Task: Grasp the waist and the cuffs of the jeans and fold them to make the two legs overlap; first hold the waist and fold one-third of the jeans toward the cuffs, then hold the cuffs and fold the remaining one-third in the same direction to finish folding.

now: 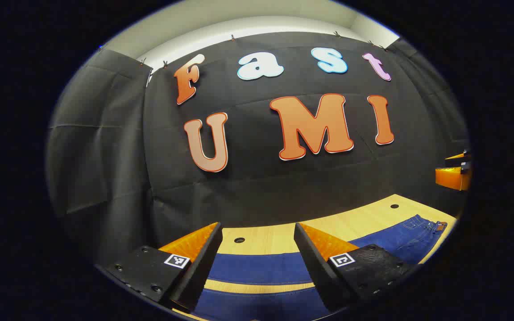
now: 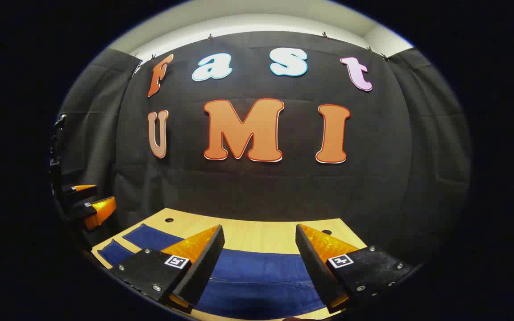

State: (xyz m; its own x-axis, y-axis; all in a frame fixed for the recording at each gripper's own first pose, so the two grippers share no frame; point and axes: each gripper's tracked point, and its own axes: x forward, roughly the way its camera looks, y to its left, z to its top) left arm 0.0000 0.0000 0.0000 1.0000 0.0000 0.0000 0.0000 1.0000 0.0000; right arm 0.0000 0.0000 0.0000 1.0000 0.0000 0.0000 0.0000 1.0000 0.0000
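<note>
Screwed hand-held gripper (image 1: 257, 249) with square markers

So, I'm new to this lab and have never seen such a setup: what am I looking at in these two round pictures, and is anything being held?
Each picture comes from a camera riding on a hand-held gripper that a person carries, looking forward along its two fingers. In the left gripper view, the left hand-held gripper hangs open over dark blue denim jeans spread flat on a light wooden table, their two legs apart with wood showing between. The waist with its brown label lies off to that view's right. The right gripper view shows the right hand-held gripper, also open, above the wide part of the jeans; the other gripper appears far off at its left edge. Nothing is held yet, and no fold has been made.
</note>
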